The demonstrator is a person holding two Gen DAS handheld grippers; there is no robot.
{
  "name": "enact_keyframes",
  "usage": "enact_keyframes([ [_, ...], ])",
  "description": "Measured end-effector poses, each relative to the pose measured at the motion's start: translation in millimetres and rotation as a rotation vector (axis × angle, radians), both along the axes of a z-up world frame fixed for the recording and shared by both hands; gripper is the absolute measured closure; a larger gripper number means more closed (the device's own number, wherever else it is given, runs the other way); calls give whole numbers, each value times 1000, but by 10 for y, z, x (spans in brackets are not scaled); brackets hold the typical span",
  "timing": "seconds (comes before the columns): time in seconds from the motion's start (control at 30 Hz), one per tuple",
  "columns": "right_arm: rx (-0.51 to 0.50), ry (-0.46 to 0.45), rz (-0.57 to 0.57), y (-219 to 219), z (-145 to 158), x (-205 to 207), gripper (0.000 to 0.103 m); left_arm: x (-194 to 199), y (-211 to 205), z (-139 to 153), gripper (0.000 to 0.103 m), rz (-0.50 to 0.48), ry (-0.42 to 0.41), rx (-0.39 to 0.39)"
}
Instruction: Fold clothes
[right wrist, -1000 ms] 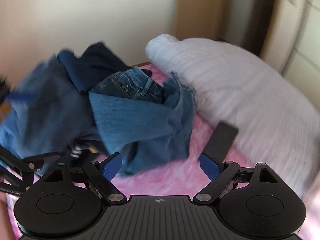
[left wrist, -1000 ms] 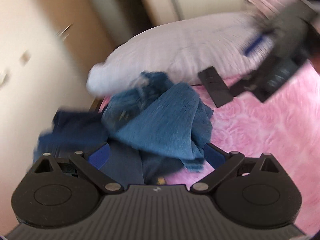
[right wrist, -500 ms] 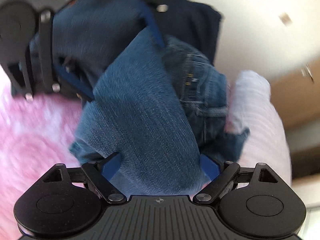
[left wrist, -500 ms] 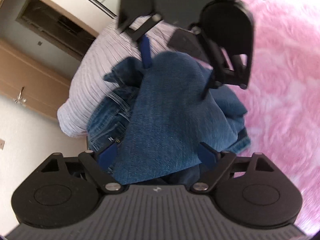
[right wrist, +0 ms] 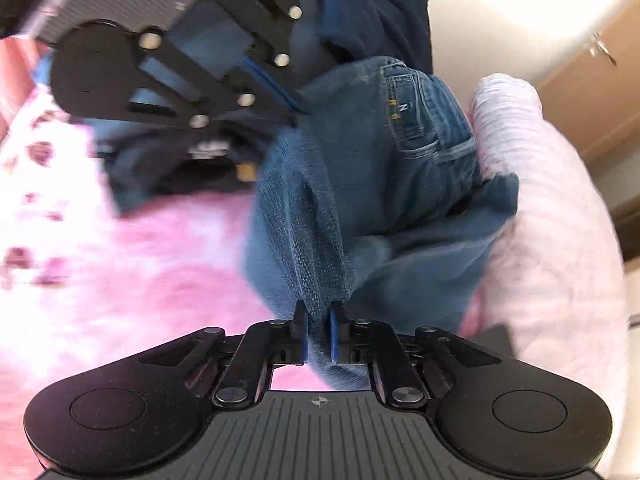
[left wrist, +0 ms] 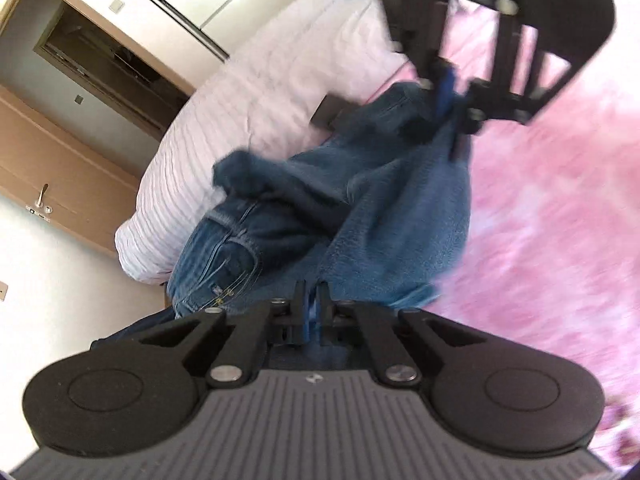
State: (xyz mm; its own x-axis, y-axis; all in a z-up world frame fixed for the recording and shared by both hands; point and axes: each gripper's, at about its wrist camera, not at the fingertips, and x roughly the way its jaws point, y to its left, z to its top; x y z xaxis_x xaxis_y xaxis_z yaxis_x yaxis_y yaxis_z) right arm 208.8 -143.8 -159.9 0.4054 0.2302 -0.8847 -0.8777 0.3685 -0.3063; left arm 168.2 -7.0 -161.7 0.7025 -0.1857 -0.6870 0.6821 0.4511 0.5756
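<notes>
A pair of blue jeans (left wrist: 384, 208) lies bunched on a pink bedspread (left wrist: 560, 208). My left gripper (left wrist: 311, 300) is shut on one edge of the denim at the bottom of the left wrist view. At the top right of that view my right gripper (left wrist: 450, 92) pinches the far end of the jeans. The right wrist view has my right gripper (right wrist: 319, 320) shut on a fold of the jeans (right wrist: 360, 184), with the left gripper (right wrist: 280, 92) clamped on them at the upper left. A darker navy garment (right wrist: 400, 20) lies behind.
A white striped pillow (left wrist: 256, 100) lies against the jeans on the far side, and a flat black object (left wrist: 326, 114) rests by it. A wooden door (left wrist: 52, 184) and a pale wall stand beyond the bed. Pink bedspread (right wrist: 132, 264) extends on the open side.
Both grippers went from open to shut on the jeans. They came in from apart to opposite ends of the bunched denim, which is now pulled out between them.
</notes>
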Motion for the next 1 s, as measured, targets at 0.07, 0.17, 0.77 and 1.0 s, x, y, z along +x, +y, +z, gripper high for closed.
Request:
enact_keyframes([
  [0.07,22,29,47,-158,148,-397,96,-368,-68,120,103,-3,26,-33],
  [0.17,21,54,14,-458,223,-1026,101,-1039,-227,205,103,-23,82,-49],
  [0.77,-104,299,-259,-2380,164,-4233,101,-2785,-659,-319,80,-1,342,-6],
  [1.0,-231,470,-444,-2728,-150,-5105,103,-2776,-674,-857,57,37,543,-66],
])
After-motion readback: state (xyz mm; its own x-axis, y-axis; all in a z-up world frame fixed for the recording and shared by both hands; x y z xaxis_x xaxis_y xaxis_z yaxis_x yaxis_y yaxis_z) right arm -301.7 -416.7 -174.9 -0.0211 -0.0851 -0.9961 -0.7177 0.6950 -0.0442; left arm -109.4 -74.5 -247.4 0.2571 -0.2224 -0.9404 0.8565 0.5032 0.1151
